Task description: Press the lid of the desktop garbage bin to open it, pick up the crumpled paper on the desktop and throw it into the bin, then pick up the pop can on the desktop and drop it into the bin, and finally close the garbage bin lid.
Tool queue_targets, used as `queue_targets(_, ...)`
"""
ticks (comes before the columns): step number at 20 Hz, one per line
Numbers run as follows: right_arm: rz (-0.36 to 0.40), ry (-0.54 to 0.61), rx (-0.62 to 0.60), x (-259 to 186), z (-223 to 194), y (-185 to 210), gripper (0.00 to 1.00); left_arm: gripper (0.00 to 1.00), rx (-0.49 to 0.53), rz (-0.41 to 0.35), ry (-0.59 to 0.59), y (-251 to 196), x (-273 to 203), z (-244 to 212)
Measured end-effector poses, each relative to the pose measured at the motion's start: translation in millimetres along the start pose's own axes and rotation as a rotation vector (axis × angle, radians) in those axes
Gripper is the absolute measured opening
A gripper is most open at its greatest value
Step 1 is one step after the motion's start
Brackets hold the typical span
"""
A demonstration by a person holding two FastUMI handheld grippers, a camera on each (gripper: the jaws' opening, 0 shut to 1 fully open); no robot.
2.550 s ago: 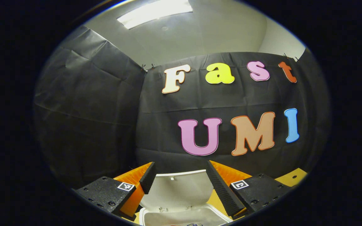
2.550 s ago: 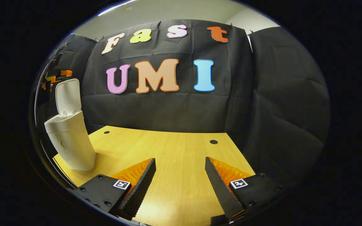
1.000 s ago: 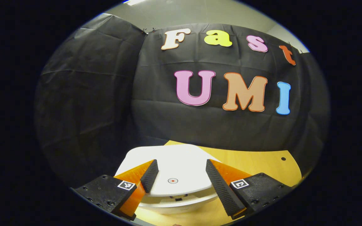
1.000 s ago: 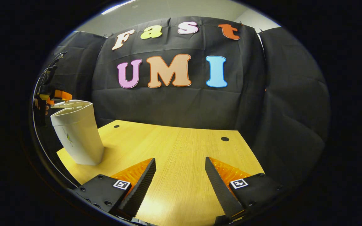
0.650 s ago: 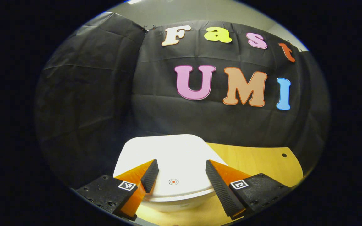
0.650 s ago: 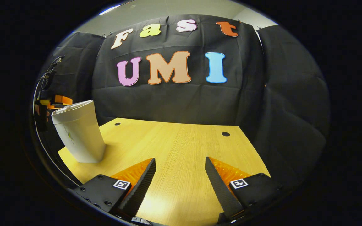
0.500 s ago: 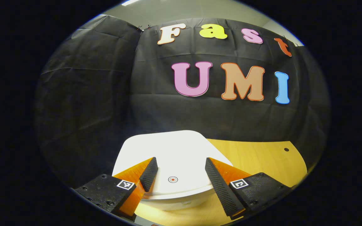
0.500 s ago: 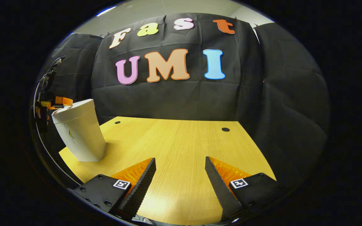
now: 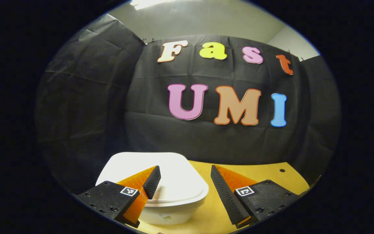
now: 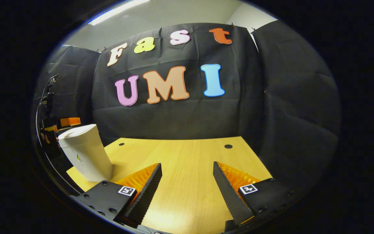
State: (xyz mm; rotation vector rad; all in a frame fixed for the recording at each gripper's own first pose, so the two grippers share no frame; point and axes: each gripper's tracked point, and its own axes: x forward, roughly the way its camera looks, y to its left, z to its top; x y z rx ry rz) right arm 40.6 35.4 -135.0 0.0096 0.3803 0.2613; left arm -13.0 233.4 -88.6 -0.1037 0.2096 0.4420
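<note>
No readable text; a small mark on the bin [image 10: 84, 152] is too blurred to read.

Both views face the bin [image 9: 177, 191] (left nearer).

We see a wooden desktop [image 10: 187, 162] with two small dark holes near its far edge. Black cloth walls [image 10: 174, 113] rise behind the desktop and on both sides. Above the cloth, a pale ceiling [image 9: 206, 19] carries a bright light strip [image 10: 118, 9].
</note>
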Motion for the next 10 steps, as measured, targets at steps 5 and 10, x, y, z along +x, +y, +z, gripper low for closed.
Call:
queue_targets(5,-0.011,-0.070,-0.018,-13.7,30.9,-3.2,0.99,0.93,0.078,-0.162,-0.180,-79.3,-20.9,34.5)
queue_targets(10,-0.008,-0.125,-0.021,-20.9,45.8,1.0,1.00,0.92,0.037,-0.291,-0.208,-147.1,-52.5,19.7)
